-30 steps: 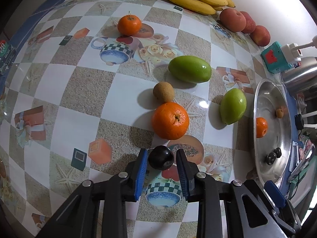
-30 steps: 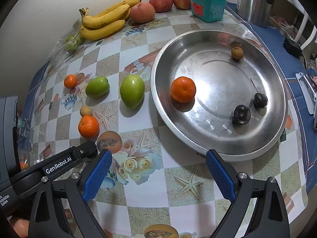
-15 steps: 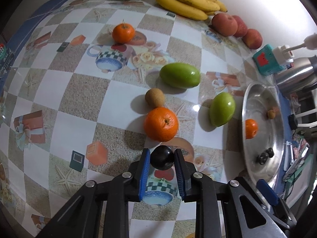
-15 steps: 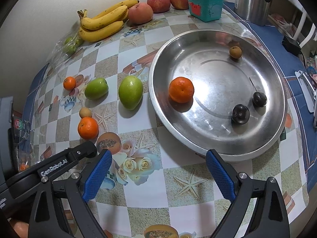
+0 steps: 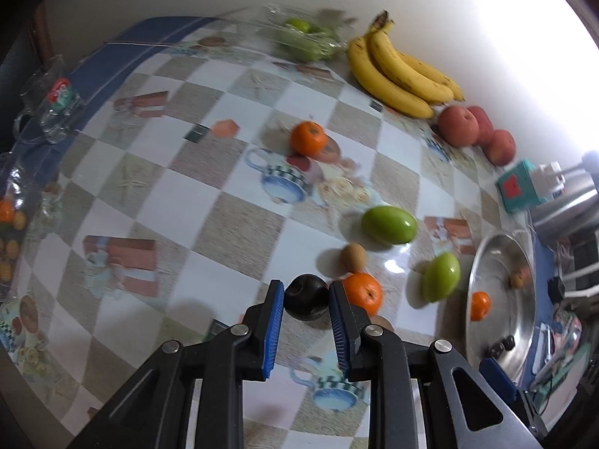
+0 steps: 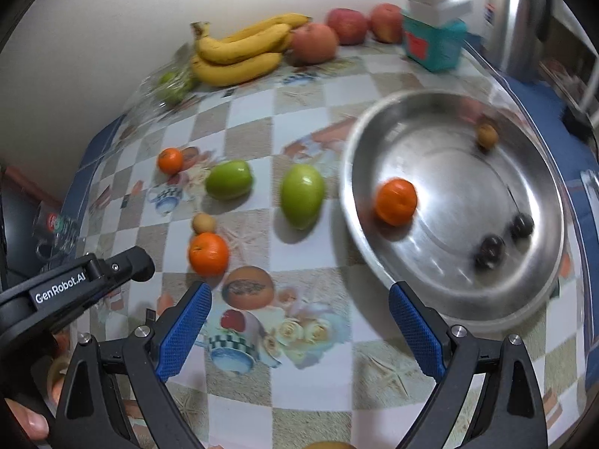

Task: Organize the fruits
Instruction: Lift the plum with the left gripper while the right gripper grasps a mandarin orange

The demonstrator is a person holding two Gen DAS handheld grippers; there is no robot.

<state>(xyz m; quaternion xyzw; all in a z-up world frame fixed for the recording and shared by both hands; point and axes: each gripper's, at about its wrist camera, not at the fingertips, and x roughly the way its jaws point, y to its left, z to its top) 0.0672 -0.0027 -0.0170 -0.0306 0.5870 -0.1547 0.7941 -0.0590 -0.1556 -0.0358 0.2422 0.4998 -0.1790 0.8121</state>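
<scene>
The left gripper (image 5: 306,299) squeezes a dark plum (image 5: 306,302) above the table (image 5: 239,224). The right gripper (image 6: 299,318) is wide open and empty, near the pan (image 6: 441,292) rim.

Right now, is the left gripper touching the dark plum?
Touching. The left wrist view shows the left gripper shut on the dark plum, both blue pads pressed against its sides.

Three oranges (image 6: 208,254): two on the table, one in the metal pan (image 6: 460,314). Two green mangoes (image 6: 302,195). Three dark plums (image 5: 307,296): one between the left tool's pads, two in the pan. Two small brown fruits (image 6: 203,223). Three red apples (image 6: 313,43). One bunch of bananas (image 6: 239,52).
</scene>
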